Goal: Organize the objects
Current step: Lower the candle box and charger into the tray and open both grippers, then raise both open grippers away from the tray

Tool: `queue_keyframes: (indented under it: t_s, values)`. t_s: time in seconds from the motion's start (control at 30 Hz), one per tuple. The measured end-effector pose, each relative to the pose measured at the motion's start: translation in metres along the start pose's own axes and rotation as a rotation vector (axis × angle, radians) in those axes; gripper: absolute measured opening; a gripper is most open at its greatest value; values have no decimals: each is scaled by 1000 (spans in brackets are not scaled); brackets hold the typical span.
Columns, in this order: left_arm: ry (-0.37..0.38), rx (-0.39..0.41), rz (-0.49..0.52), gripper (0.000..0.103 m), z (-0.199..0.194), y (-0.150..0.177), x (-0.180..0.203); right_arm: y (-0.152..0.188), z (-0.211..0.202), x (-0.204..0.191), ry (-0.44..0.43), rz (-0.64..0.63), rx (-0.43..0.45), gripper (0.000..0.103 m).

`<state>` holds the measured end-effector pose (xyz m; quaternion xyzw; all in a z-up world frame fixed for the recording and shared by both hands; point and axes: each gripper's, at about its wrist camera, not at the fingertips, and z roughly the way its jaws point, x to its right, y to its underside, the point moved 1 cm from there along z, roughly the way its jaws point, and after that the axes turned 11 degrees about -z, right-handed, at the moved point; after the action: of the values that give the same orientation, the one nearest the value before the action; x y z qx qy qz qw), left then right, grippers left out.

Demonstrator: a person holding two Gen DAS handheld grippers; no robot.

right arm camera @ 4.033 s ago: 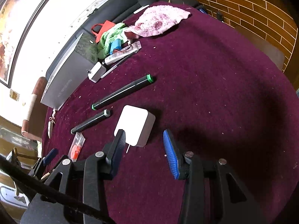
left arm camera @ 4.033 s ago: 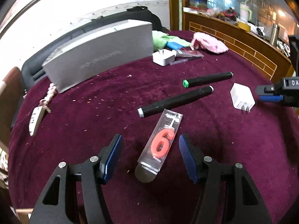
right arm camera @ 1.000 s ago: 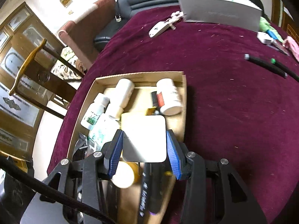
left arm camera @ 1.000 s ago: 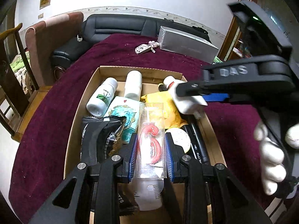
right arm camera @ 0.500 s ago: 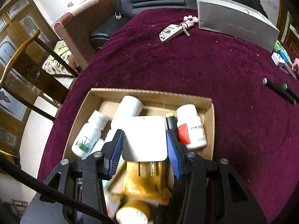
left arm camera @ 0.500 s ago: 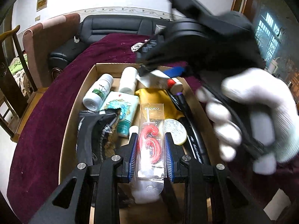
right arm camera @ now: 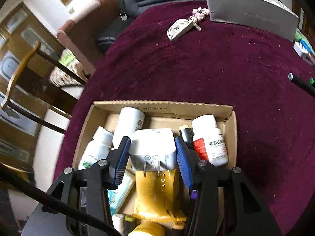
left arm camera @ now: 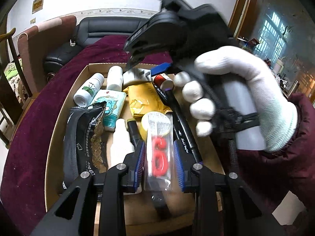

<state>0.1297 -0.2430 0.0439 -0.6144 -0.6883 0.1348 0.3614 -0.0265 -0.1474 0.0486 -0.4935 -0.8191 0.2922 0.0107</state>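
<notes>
Here, over the left half of the cardboard box (left arm camera: 59,122), our left gripper (left arm camera: 159,162) has its jaws opening around the candle packet (left arm camera: 158,153), the clear sleeve with the red number six; we see a sliver of space at each blue pad, so the packet looks let go and lies on the clutter below. We judge the risk there to be the packet coming to rest tilted on the black marker (left arm camera: 183,118) and the yellow-lidded jar (left arm camera: 155,124), then sliding or catching a pad as we lift away.

Further right, our right gripper (right arm camera: 152,158) stands partly spread with the white charger (right arm camera: 152,145) between its pads, prongs toward us, low at the far end of the box above the yellow pouch (right arm camera: 155,192). Whether the pads press it or merely flank it, we cannot tell. Released here, it could tip against the red-labelled bottle (right arm camera: 209,139) or wedge on the pouch. The two tools are close, and a knock between them is possible.

The left wrist view alone shows the gloved right hand (left arm camera: 242,90) and the candle; the right wrist view alone shows the key fob (right arm camera: 180,28), the grey box (right arm camera: 250,13) and the pens (right arm camera: 301,83) waiting on the maroon cloth (right arm camera: 196,68).
</notes>
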Motion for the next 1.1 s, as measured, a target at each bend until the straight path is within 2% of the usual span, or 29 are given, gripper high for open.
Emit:
queue_keyframes:
  t_s: [0.03, 0.1, 0.2, 0.3, 0.33, 0.43, 0.5, 0.6, 0.67, 0.8, 0.87, 1.1]
  values:
    - [-1, 8, -2, 39, -1, 0, 1, 0, -6, 1, -11, 4, 17, 46]
    - [-8, 46, -2, 46, -5, 0, 3, 1, -23, 2, -13, 3, 55, 46]
    - [-53, 127, -13, 69, -18, -4, 7, 9, -48, 4, -6, -4, 113, 46]
    - [-69, 224, -52, 72, -38, -11, 7, 25, -74, 7, 17, -12, 178, 48]
    - [-82, 245, -65, 76, -43, -13, 6, 31, -81, 8, 27, -17, 198, 48]
    - [-143, 332, -97, 88, -64, -20, 5, 48, -101, 11, 81, -28, 259, 48]
    - [-181, 393, -120, 92, -81, -24, 2, 61, -114, 12, 120, -32, 298, 48]
    - [-257, 432, -155, 101, -94, -28, -8, 77, -128, 14, 156, -42, 334, 54]
    - [-291, 445, -170, 101, -101, -29, -13, 89, -132, 12, 181, -59, 345, 55]
    - [-280, 420, -236, 101, -103, -29, -25, 109, -133, 8, 199, -95, 338, 55]
    - [-301, 410, -256, 101, -103, -28, -28, 118, -132, 4, 208, -119, 330, 55]
    - [-366, 387, -228, 101, -95, -23, -18, 134, -135, -7, 244, -178, 331, 55]
